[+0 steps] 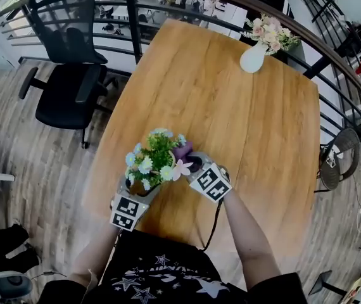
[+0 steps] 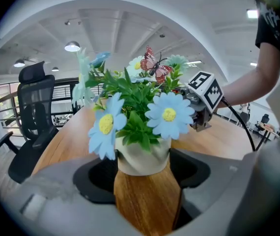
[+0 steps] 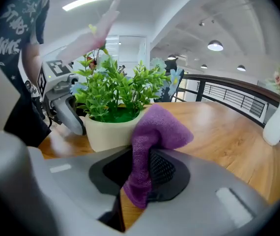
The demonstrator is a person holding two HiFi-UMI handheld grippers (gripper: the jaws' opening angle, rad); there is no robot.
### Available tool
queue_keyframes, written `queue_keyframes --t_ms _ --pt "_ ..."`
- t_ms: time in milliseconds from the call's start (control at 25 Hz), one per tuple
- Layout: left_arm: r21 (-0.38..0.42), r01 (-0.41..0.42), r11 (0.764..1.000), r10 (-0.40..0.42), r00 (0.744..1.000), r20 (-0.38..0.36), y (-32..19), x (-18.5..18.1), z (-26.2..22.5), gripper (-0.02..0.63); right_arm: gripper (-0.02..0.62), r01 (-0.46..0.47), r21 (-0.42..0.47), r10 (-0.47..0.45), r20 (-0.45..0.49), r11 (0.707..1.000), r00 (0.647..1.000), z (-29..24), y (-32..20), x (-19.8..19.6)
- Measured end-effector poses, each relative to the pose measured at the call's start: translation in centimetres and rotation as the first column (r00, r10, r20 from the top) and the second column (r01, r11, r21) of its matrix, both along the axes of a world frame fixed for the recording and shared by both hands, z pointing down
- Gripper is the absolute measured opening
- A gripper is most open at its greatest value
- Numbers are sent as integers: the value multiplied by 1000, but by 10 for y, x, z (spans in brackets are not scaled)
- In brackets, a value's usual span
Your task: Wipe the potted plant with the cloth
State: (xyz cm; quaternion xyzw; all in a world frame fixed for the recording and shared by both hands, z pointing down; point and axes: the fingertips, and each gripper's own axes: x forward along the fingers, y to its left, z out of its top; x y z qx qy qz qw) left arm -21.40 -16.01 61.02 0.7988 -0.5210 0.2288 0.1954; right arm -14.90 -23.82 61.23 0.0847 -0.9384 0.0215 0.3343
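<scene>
A person's two grippers meet at a potted plant [image 1: 155, 160] near the near edge of a wooden table [image 1: 231, 106]. In the left gripper view, the cream pot [image 2: 142, 159] sits between the spread jaws of the left gripper [image 2: 145, 170]. The black pads appear to press on its two sides, and blue daisies and a pink butterfly [image 2: 154, 65] rise above it.

The right gripper [image 3: 142, 173] has its jaws pinched on a purple cloth [image 3: 154, 132]. The bunched upper fold lies against the pot's rim [image 3: 105, 129], on the side facing that gripper. From the head view the cloth [image 1: 182, 151] shows at the plant's right, between the foliage and the right gripper [image 1: 194, 164], with the left gripper [image 1: 141, 187] below the flowers.

Black-and-white square markers cover both grippers' cubes. The person's black shirt carries stars and lettering too warped to read.

Beyond the plant, open tabletop runs to a white vase [image 1: 254, 56] of pale flowers at the far edge. A black office chair [image 1: 69, 87] stands off the left side, and a dark railing [image 3: 228, 100] curves behind.
</scene>
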Motion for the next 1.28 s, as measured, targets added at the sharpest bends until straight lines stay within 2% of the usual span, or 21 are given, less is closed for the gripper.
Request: queue_keyframes --t_ms 160,480,1080,1280 --pt "0 24 1000 -24 1000 -4 -1 4 -1 344 78 -40 -56 43 57 998 997 -5 10 4" --pt "-23 63 998 -63 998 -17 -1 6 -3 342 80 -94 -75 101 93 993 991 -4 26 6" --pt "-17 151 988 -151 988 10 -2 20 0 342 81 -75 -95 84 101 993 991 -11 75 13" --pt "-20 142 990 -142 989 28 0 24 2 342 81 -72 -107 83 106 992 991 -10 87 13"
